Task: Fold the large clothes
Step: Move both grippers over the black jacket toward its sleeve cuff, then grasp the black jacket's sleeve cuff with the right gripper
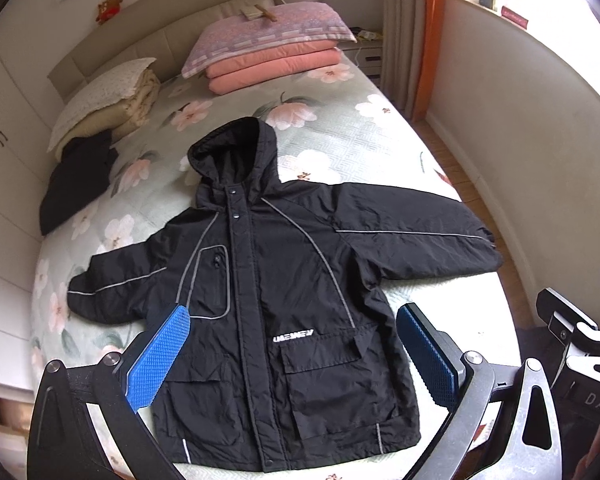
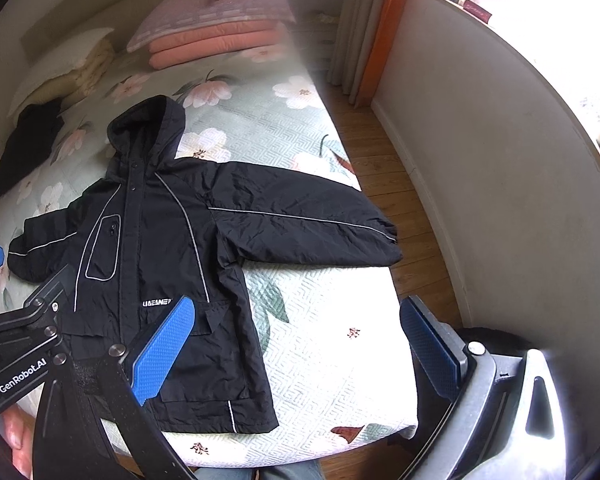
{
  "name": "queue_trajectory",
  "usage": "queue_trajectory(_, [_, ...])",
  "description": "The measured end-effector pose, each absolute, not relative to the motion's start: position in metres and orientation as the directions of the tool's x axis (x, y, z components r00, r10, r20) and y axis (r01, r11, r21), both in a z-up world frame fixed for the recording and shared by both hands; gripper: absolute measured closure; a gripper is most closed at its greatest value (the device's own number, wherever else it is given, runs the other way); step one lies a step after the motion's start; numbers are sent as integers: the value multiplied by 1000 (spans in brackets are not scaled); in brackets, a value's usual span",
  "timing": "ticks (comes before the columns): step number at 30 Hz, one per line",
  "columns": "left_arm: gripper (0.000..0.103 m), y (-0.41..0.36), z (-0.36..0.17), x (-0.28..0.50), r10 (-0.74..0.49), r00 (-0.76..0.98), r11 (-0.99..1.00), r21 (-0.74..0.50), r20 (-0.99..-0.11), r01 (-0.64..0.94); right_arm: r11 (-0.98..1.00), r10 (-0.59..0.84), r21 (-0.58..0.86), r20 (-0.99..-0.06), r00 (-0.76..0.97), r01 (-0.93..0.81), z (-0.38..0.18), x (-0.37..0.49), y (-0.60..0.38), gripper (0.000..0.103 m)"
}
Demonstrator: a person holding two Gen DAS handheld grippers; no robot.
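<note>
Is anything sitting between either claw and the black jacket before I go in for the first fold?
Nothing visible. The black jacket lies spread flat, front up, on the bed, with nothing on top of it. The left claw and right claw are both open above its near hem. The pillows and folded blankets sit far off at the headboard.

Both wrist views overlook jacket point(image 1: 284, 288), bed point(image 2: 320, 344)
</note>
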State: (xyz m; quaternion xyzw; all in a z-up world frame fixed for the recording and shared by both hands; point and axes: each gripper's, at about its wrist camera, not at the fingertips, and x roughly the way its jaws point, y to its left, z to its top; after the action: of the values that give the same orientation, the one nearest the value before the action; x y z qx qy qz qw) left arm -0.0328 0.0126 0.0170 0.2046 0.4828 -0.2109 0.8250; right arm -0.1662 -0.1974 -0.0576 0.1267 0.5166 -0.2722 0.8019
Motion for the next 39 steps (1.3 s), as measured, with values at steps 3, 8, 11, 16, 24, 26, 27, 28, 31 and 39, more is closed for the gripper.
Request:
queue_trajectory(3, [0, 16, 18, -32, -182, 433, 817, 110, -883, 566, 800, -327, -75, -887, 327, 595, -50, -174, -194, 0])
queue_trajectory(8, [0, 13, 22, -34, -223, 440, 795, 98, -870, 598, 768, -349, -72, -881, 321, 637, -44, -187, -193, 0])
queue_trajectory(11, [0, 6, 21, -35, -255, 428, 780, 78, -867, 621, 754, -354, -72, -882, 311, 653, -46, -195, -200, 0])
queue_trajectory(16, [0, -7, 20, -43, -275, 415, 763, 66, -867, 642, 713, -396, -44, -849, 350, 700, -43, -221, -217, 1])
queue_trajectory(24, [0, -50, 5, -53, -286, 409, 768, 48, -867, 639, 670, -392, 20, -840, 376, 742, -80, -268, -308, 0])
queue_trajectory(26, [0, -66, -6, -54, -288, 403, 780, 31, -869, 625, 684, -336, 92, -841, 425, 723, -103, -273, -339, 0])
queue_trajectory(27, [0, -74, -13, -53, -281, 398, 788, 27, -873, 615, 689, -316, 111, -843, 435, 716, -116, -275, -355, 0])
queue_trajectory(28, [0, -82, -21, -52, -277, 391, 798, 17, -878, 603, 692, -296, 124, -850, 437, 711, -130, -275, -374, 0])
queue_trajectory(31, [0, -108, -49, -49, -273, 370, 824, -17, -888, 566, 701, -228, 145, -882, 412, 698, -182, -264, -427, 0])
queue_trajectory(39, [0, -171, -134, -37, -241, 393, 867, -15, -887, 498, 479, 119, 450, -884, 453, 753, -383, -245, -567, 4])
